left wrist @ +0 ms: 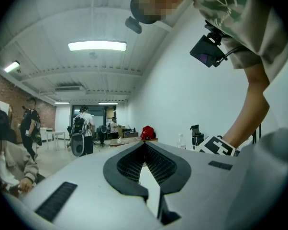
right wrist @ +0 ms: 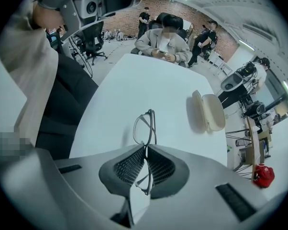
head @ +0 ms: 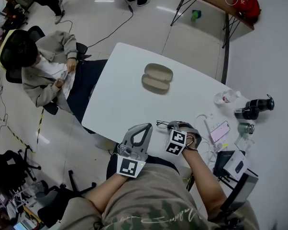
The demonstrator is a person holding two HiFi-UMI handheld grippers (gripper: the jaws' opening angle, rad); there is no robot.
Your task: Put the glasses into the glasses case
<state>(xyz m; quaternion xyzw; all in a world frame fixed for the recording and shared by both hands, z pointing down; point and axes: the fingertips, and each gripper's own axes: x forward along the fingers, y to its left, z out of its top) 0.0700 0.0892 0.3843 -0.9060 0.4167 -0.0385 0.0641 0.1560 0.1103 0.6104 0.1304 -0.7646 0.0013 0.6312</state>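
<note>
Right claw (right wrist: 145, 146) is clamped on the glasses (right wrist: 144, 126), well apart from the open glasses case (head: 157, 77) on the tabletop (head: 120, 99). Left claw (left wrist: 145, 145): jaws together, nothing held.

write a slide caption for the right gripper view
Right gripper shut on the glasses, open glasses case ahead on white table.

— What's worn?
— A tan short-sleeved shirt (head: 149, 193) with a camouflage band and white script across it. There's a small black device (left wrist: 208, 51) at the chest.
— And the tools?
— The left gripper (head: 148, 127) and right gripper (head: 171, 125) are pale grey with dark ribbed pads (left wrist: 129, 164). Each has a cube (head: 129, 167) with black-and-white square markers.
</note>
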